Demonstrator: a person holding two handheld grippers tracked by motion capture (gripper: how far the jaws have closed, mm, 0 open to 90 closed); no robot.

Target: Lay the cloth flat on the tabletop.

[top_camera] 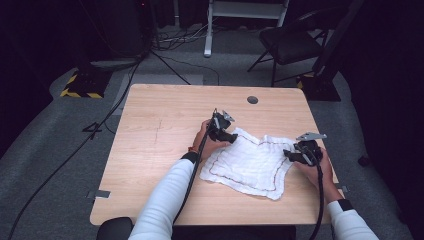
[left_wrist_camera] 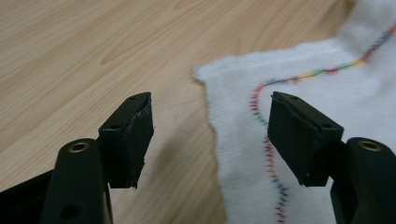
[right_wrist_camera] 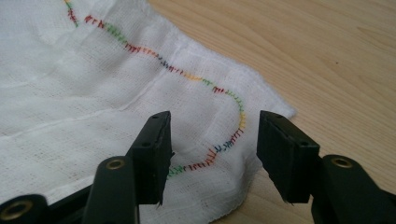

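Note:
A white cloth (top_camera: 250, 164) with a coloured stitched border lies spread on the wooden table (top_camera: 165, 125). My left gripper (top_camera: 226, 134) hovers at its upper left corner, open, with the cloth's edge (left_wrist_camera: 243, 140) lying flat below the gap between the jaws. At the cloth's right corner my right gripper (top_camera: 296, 156) is open too; the stitched corner (right_wrist_camera: 210, 140) rests on the table under its jaws. Neither pair of pads presses on the fabric.
Bare tabletop stretches left of the cloth and toward the far edge, where a round grommet (top_camera: 252, 99) sits. Cables (top_camera: 100, 125) run over the floor at left. A dark chair (top_camera: 290, 45) stands beyond the table.

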